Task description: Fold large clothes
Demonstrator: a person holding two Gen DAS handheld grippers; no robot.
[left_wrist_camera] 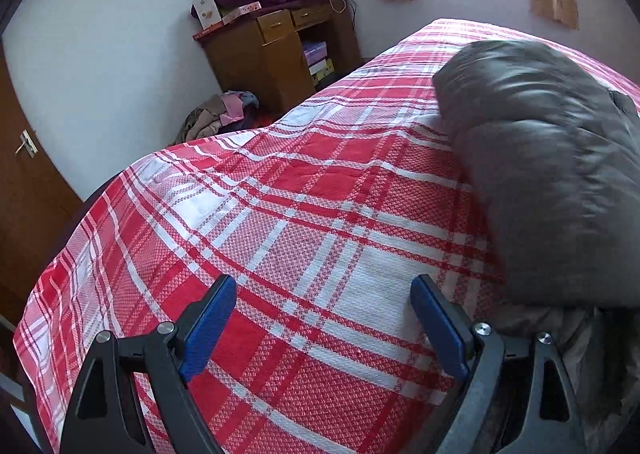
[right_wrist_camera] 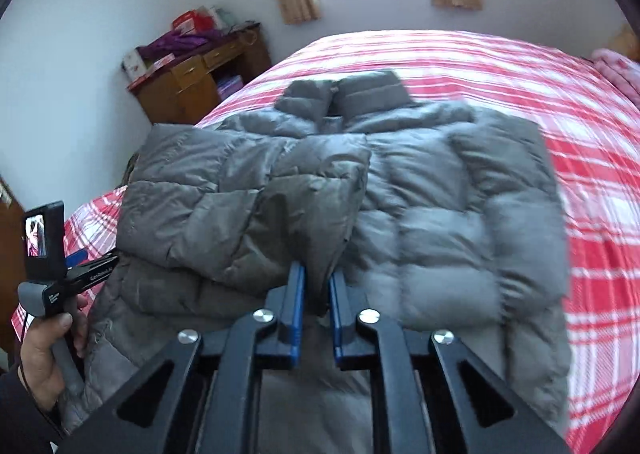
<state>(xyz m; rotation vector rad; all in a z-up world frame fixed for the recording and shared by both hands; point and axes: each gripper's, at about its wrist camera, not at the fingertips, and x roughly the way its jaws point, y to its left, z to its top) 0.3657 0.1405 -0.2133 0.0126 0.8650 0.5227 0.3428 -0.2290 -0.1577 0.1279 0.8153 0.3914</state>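
Observation:
A grey puffer jacket (right_wrist_camera: 440, 206) lies spread on the red-and-white plaid bed (right_wrist_camera: 592, 182), collar toward the window. Its left sleeve (right_wrist_camera: 240, 206) is folded across the front. My right gripper (right_wrist_camera: 318, 278) is shut on the sleeve's cuff end, over the jacket's lower middle. My left gripper (left_wrist_camera: 324, 294) is open and empty above the plaid cover, with the jacket (left_wrist_camera: 552, 158) just to its right. In the right wrist view the left gripper's fingertip (right_wrist_camera: 78, 255) shows at the jacket's left edge, held by a hand.
A wooden desk (left_wrist_camera: 260, 50) piled with boxes and a purple garment stands by the far wall. A heap of clothes (left_wrist_camera: 220, 114) lies on the floor beside it. A brown door (left_wrist_camera: 24, 182) is at the left. A pink bundle (right_wrist_camera: 616, 66) lies at the bed's far right.

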